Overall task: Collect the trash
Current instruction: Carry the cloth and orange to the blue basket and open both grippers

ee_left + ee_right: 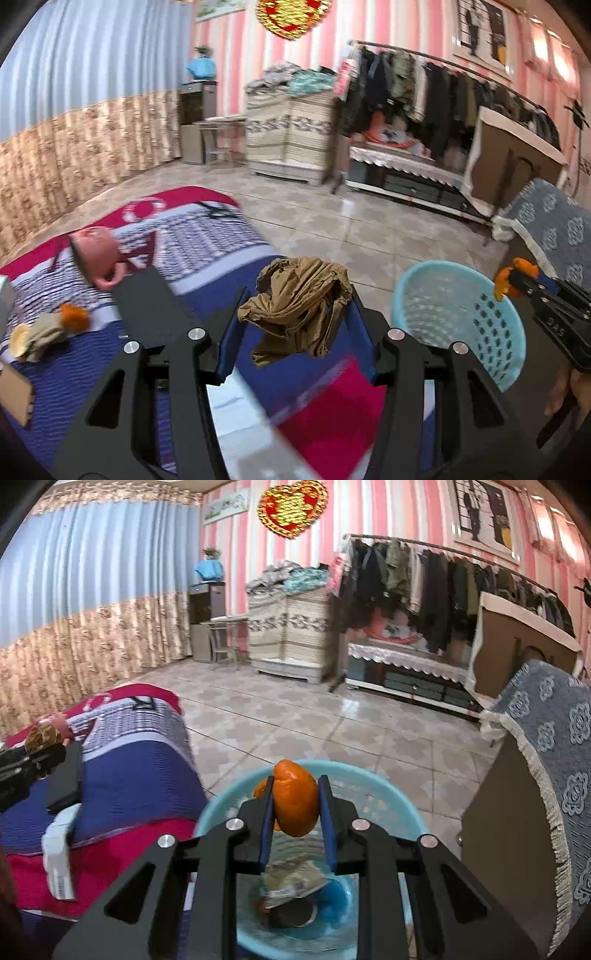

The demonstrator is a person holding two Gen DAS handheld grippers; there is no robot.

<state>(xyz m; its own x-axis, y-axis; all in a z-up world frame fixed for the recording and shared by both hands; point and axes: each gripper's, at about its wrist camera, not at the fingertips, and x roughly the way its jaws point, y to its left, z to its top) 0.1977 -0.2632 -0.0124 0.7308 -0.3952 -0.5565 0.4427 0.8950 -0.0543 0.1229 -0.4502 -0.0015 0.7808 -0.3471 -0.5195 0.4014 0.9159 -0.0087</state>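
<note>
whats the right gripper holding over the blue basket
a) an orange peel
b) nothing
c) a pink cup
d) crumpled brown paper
a: in the right wrist view the right gripper is shut on an orange peel, just above the blue basket; the crumpled brown paper is in the left gripper instead.

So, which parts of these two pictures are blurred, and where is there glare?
Left wrist view: the bedspread and pink cup are smeared, the brown paper sharper. Right wrist view: the orange peel is fairly sharp; floor tiles show glare. Both bend straight lines.
</note>
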